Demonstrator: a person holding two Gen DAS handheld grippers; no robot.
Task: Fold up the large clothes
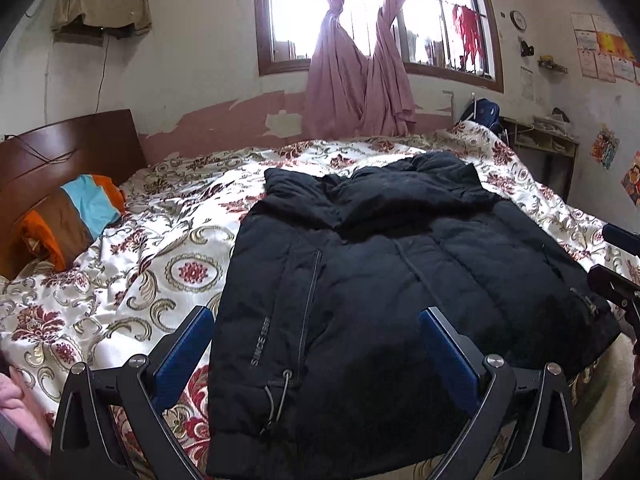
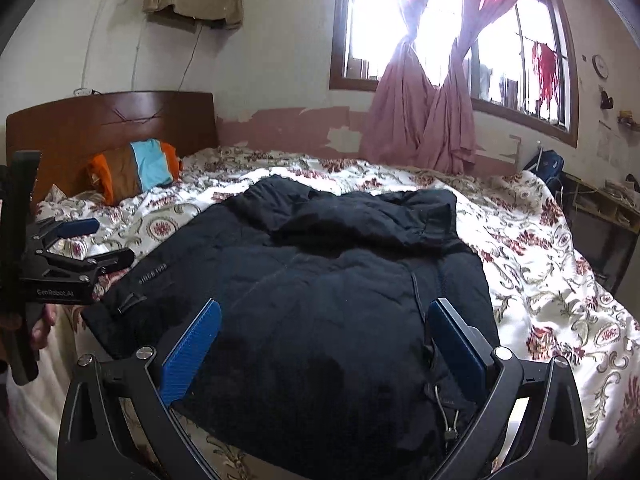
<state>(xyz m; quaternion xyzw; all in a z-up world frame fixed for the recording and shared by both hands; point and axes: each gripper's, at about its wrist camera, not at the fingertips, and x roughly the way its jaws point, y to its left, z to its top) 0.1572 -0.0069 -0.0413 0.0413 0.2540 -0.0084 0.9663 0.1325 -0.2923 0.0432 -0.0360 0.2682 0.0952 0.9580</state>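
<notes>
A black padded jacket [image 1: 392, 264] lies spread on the floral bedspread [image 1: 140, 264], hem toward me and hood at the far end. It also shows in the right wrist view [image 2: 320, 288]. My left gripper [image 1: 316, 316] is open and empty, hovering over the jacket's near left hem. My right gripper [image 2: 326, 312] is open and empty over the near right hem. The left gripper shows at the left edge of the right wrist view [image 2: 92, 240], open beside the jacket. Part of the right gripper [image 1: 616, 276] shows at the right edge of the left wrist view.
A striped orange, brown and blue pillow [image 1: 76, 216] lies against the wooden headboard [image 1: 64, 148]. Pink curtains [image 1: 360, 80] hang at the window behind the bed. A desk [image 1: 548, 148] stands at the far right. Pink cloth [image 1: 20, 408] lies at the near left.
</notes>
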